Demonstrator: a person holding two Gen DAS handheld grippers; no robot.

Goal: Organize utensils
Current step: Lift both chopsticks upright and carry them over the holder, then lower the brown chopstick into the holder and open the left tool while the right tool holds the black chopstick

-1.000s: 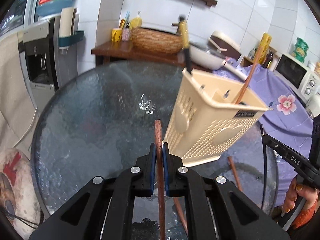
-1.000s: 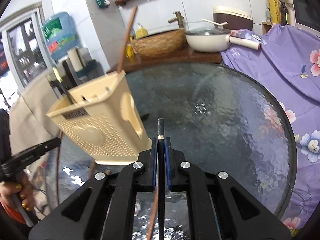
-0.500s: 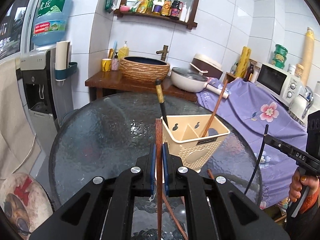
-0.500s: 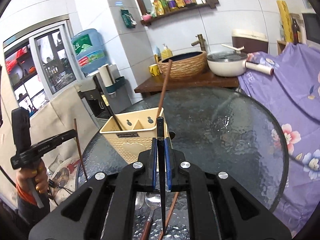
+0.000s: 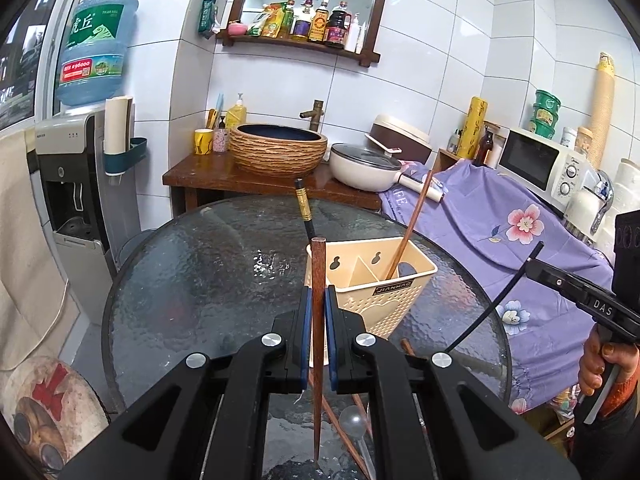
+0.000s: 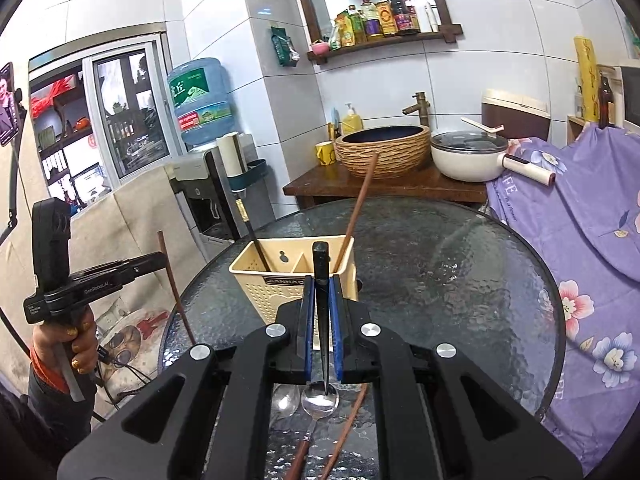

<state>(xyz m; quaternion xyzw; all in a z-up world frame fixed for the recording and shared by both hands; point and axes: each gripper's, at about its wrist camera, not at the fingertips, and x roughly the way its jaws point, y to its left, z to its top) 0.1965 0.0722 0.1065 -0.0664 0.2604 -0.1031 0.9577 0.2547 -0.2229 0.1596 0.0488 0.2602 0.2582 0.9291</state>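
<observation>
While both my grippers hang above the near rim of the glass table [image 5: 168, 280], left gripper [image 5: 316, 320] is clamped on a brown chopstick [image 5: 318, 344], right gripper [image 6: 321, 312] clamped on a black chopstick [image 6: 322, 320]. Both sticks stand near upright, tips down. Basket [image 5: 404, 300] sits ahead, just right of the left gripper and dead ahead of the right, so right looks nearer. Two chopsticks already lean inside. Spoon [image 6: 318, 400] and loose brown stick [image 6: 344, 432] lie below, not yet sorted
</observation>
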